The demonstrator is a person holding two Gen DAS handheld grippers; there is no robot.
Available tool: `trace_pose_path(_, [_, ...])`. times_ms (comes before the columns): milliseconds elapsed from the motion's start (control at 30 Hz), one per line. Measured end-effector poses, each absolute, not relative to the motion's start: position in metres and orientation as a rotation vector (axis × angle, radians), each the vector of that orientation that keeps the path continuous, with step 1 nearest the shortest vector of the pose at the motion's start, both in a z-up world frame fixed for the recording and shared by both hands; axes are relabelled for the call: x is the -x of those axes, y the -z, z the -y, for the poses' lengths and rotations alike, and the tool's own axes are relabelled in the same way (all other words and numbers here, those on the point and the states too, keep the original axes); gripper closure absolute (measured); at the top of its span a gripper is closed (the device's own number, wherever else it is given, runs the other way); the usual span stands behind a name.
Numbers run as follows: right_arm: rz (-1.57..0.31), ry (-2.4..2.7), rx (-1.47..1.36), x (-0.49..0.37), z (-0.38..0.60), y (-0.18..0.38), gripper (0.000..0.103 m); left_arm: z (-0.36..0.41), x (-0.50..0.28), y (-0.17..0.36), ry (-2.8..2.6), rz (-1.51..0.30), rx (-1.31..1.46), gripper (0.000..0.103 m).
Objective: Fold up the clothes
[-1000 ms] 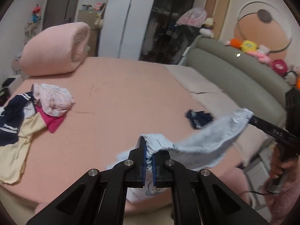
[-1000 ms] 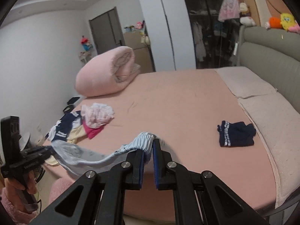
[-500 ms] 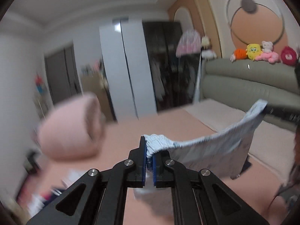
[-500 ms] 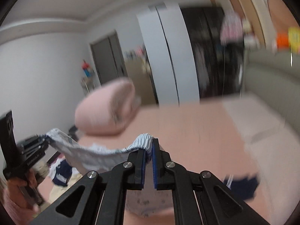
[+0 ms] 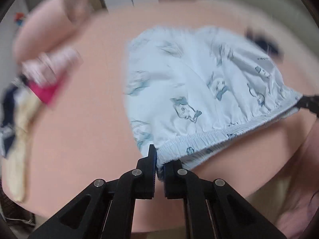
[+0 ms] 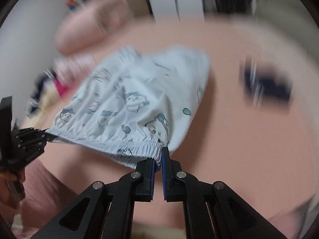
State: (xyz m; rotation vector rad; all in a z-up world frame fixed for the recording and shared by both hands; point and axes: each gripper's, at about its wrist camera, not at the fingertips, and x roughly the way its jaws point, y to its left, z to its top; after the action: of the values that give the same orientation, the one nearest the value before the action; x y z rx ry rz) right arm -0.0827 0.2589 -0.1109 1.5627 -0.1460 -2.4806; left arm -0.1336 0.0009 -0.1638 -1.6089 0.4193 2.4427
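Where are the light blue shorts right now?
The light blue shorts are stretched over the pink bed, waistband clamped between the left gripper and right gripper.

The left gripper (image 5: 158, 163) and the right gripper (image 6: 159, 162) each have their jaws clamped on one end of the waistband of the pale blue shorts (image 5: 191, 91), held apart and angled downward, with a hand (image 6: 12, 181) gripping the left one.
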Motion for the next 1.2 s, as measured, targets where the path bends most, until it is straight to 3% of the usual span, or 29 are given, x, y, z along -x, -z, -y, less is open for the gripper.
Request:
trace_pose_path(67, [0.147,2.399,-1.714,0.081,-0.254,0.158,0.099,-0.010,0.121,0.179,-2.474,-0.552,1.557,0.098])
trace_pose_path(133, [0.157,2.403,-1.715,0.078,-0.253,0.162,0.099,-0.015,0.116,0.174,-2.476,-0.607,1.530,0.098])
trace_pose_path(367, [0.131,2.362,-1.721,0.066,-0.250,0.152,0.098,0.001,0.121,0.163,-2.421,-0.393,1.563,0.096])
trace_pose_path(600, [0.117,2.326,-1.753,0.062,-0.250,0.159,0.091,-0.009,0.117,0.167,-2.381,-0.462,1.530,0.094])
trace_pose_path(633, [0.066,2.321,-1.755,0.060,-0.248,0.156,0.083,-0.008,0.114,0.164,-2.370,-0.455,1.525,0.092])
trace_pose_path(667, [0.018,2.314,-1.756,0.058,-0.247,0.152,0.072,-0.004,0.112,0.159,-2.371,-0.440,1.522,0.086])
trace_pose_path(700, [-0.009,2.303,-1.757,0.055,-0.248,0.148,0.068,0.000,0.110,0.155,-2.371,-0.426,1.519,0.079])
trace_pose_path(800, [-0.049,2.284,-1.740,0.046,-0.252,0.132,0.066,0.008,0.105,0.141,-2.350,-0.382,1.510,0.066])
trace_pose_path(1000, [0.108,2.409,-1.466,0.041,-0.243,0.081,0.066,0.013,0.122,0.115,-2.444,-0.360,1.313,0.066])
trace_pose_path(1200, [-0.023,2.361,-1.750,0.081,-0.219,0.147,0.067,-0.015,0.145,0.163,-2.297,-0.548,1.510,0.075])
